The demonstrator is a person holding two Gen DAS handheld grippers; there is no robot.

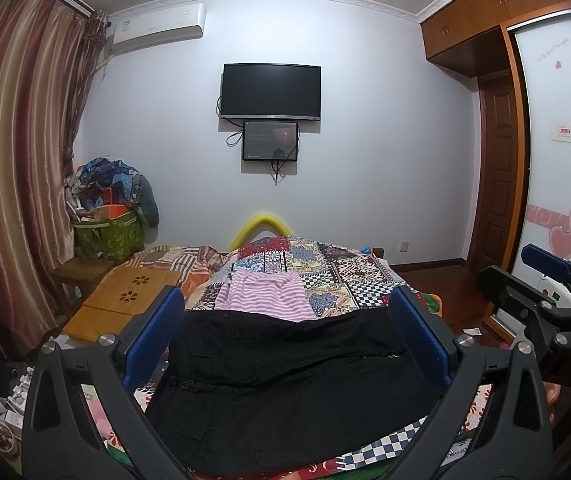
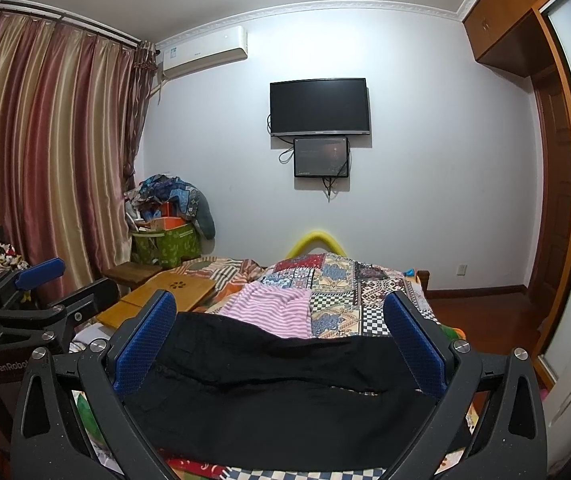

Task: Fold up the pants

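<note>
Black pants (image 1: 285, 392) lie spread across the near part of the bed, with a button and a pocket flap showing on their left side. My left gripper (image 1: 285, 294) hovers over them, open, its blue pads (image 1: 153, 336) wide apart with nothing between them. In the right wrist view the same pants (image 2: 285, 400) fill the foreground under my right gripper (image 2: 280, 298), also open and holding nothing. The right gripper (image 1: 545, 280) appears at the right edge of the left wrist view. The left gripper (image 2: 41, 276) shows at the left edge of the right wrist view.
A pink striped garment (image 1: 265, 296) lies just beyond the pants on a patchwork quilt (image 1: 337, 272). A wooden lap table (image 1: 125, 300) rests on the bed's left side. A full green bin (image 1: 105, 236) stands by the curtain (image 1: 17, 160). A wardrobe (image 1: 557, 160) is on the right.
</note>
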